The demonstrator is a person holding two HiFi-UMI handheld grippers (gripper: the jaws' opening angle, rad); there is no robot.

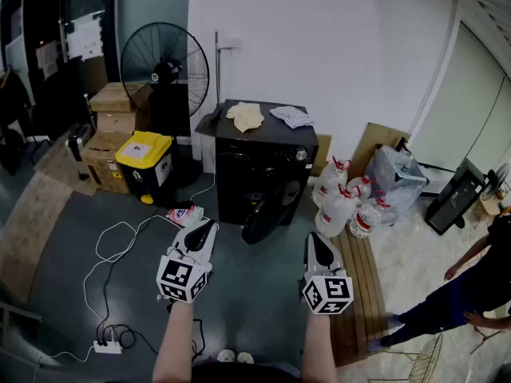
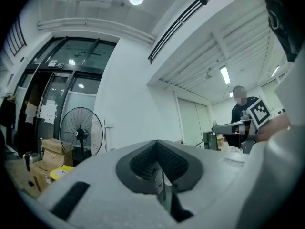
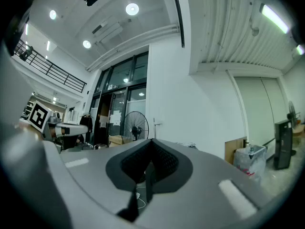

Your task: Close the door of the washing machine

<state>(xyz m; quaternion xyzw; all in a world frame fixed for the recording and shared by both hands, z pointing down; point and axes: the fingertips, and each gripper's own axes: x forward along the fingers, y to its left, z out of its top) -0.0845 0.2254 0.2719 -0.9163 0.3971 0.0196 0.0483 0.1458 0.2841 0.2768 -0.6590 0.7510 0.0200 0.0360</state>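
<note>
A black washing machine stands against the white wall, with two cloths on its top. Its round door hangs open at the front, swung out toward me. My left gripper is held level in front of the machine, left of the door and well short of it. My right gripper is level too, right of the door and apart from it. In the left gripper view the jaws meet with nothing between them. The right gripper is likewise shut and empty.
A standing fan, cardboard boxes and a yellow-lidded bin are left of the machine. Water bottles and a wooden pallet lie to its right. A white cable and power strip trail on the floor. A person is at far right.
</note>
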